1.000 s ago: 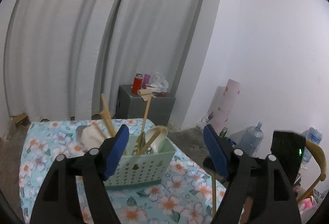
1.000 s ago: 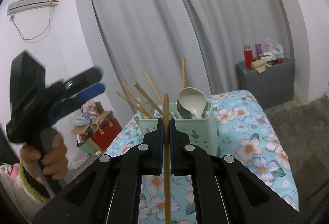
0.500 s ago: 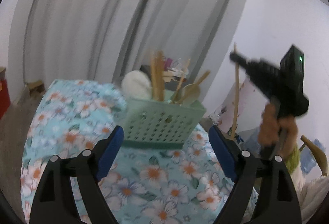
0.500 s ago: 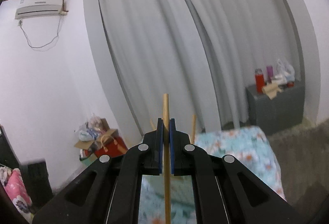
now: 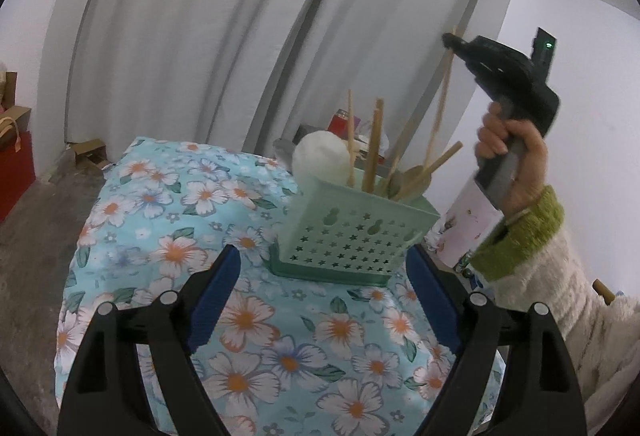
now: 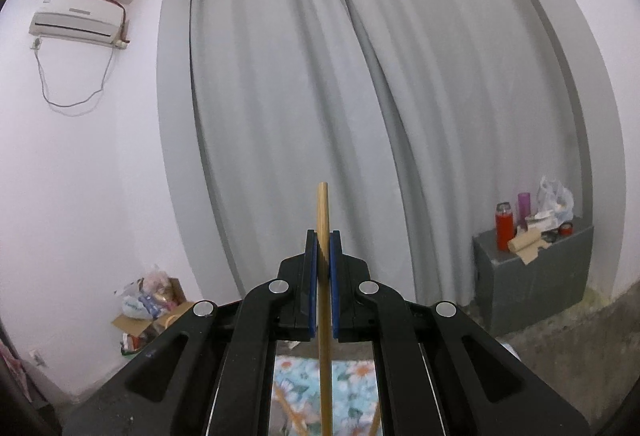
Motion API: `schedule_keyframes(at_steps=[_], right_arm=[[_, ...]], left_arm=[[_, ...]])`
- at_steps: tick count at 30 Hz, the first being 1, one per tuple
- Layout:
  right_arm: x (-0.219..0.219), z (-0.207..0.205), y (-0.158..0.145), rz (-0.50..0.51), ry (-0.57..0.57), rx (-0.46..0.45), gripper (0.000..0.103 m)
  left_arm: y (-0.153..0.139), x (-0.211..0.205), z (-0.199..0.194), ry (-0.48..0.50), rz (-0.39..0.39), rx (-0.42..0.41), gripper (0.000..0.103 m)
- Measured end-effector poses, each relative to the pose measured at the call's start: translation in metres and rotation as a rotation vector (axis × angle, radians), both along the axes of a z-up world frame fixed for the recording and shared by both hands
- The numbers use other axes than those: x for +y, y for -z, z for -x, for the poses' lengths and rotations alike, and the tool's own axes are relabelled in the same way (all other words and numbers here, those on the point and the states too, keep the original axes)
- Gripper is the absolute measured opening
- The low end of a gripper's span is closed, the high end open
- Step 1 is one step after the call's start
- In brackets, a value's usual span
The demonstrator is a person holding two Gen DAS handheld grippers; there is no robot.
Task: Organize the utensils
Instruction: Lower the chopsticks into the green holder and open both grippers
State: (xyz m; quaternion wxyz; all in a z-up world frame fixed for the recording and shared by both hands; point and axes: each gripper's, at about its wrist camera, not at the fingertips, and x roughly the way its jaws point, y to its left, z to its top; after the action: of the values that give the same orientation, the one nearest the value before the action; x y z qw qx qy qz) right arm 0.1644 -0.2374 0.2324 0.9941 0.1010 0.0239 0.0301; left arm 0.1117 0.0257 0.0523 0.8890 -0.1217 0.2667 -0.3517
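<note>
A mint-green perforated utensil basket stands on the floral tablecloth and holds several wooden chopsticks, spoons and a white ladle. My left gripper is open and empty, low in front of the basket. My right gripper is shut on a wooden chopstick that points up. In the left wrist view it is held high above the basket's right side, the chopstick hanging down toward the basket.
Grey curtains fill the back. A grey cabinet with a red flask and clutter stands at the right. Boxes and bags lie by the left wall. A red bag sits left of the table.
My right gripper has risen with the chopstick, and the basket has dropped out of its view. My left gripper has drawn back and swung left, so the basket is centred.
</note>
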Motion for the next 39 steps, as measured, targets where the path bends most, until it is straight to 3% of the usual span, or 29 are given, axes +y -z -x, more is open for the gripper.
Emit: schedule_keyframes(at_steps=[10, 17, 20, 26, 32, 39], right_arm=[[0.014, -0.039, 0.034, 0.062, 0.029, 0.069, 0.004], [0.015, -0.034, 0.045, 0.081, 0.041, 0.100, 0.009], [0.015, -0.025, 0.042, 0.076, 0.040, 0.095, 0.026], [0.007, 0.004, 0.029, 0.054, 0.036, 0.052, 0.033], [0.002, 0.057, 0.014, 0.054, 0.081, -0.002, 0.044], [0.001, 0.122, 0.023, 0.041, 0.107, 0.006, 0.058]], left_arm=[[0.007, 0.014, -0.010, -0.039, 0.008, 0.019, 0.083], [0.006, 0.012, -0.011, -0.036, 0.011, 0.024, 0.083], [0.004, 0.009, -0.009, -0.033, 0.009, 0.017, 0.083], [-0.002, 0.003, -0.002, -0.023, 0.010, 0.009, 0.083], [-0.009, -0.004, 0.009, -0.021, 0.004, -0.004, 0.083], [-0.016, -0.013, 0.020, -0.068, -0.033, 0.001, 0.093]])
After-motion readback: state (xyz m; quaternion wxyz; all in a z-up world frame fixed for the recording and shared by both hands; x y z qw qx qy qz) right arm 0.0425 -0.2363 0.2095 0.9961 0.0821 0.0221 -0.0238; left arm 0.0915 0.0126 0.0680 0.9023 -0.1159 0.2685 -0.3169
